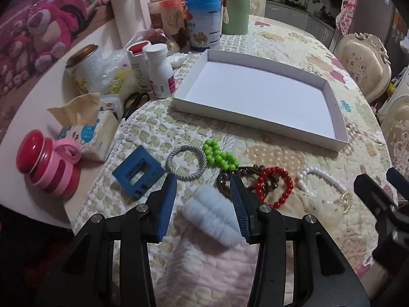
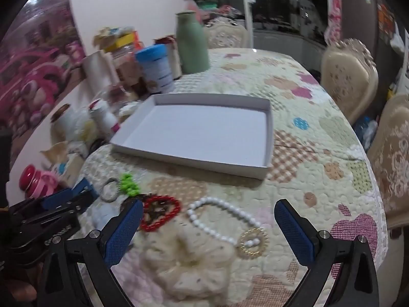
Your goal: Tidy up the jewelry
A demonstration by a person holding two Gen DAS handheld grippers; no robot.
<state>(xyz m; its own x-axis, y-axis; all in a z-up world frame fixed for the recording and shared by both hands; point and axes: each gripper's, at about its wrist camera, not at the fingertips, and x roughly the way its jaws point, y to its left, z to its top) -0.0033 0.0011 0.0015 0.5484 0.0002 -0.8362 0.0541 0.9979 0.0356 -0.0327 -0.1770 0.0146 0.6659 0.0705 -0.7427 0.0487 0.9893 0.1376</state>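
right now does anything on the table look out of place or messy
The white tray holds nothing; all the jewelry lies loose on the quilt in front of it. The red bead bracelet lies overlapping a brown bead bracelet, so they may tangle. Nothing looks spilled or broken.

Brightness: even indoor light over the quilted tabletop (image 1: 294,158), moderate in both views; the light source is out of view.
Shadows: soft and short; a faint one runs along the near wall of the white tray (image 1: 258,120).
Glare: a small bright glint on the red jar lid (image 1: 28,151) near the tabletop's left edge.
Sharpness: left wrist view crisp at centre; right wrist view smeared by motion blur, so the white bead necklace (image 2: 217,217) and the cream scrunchie (image 2: 189,263) look soft.
Distortion: strong fisheye bending; the tabletop's edges curve, and black vignette fills all 4 corners.
Background: dim, murky room beyond the tabletop's far edge.
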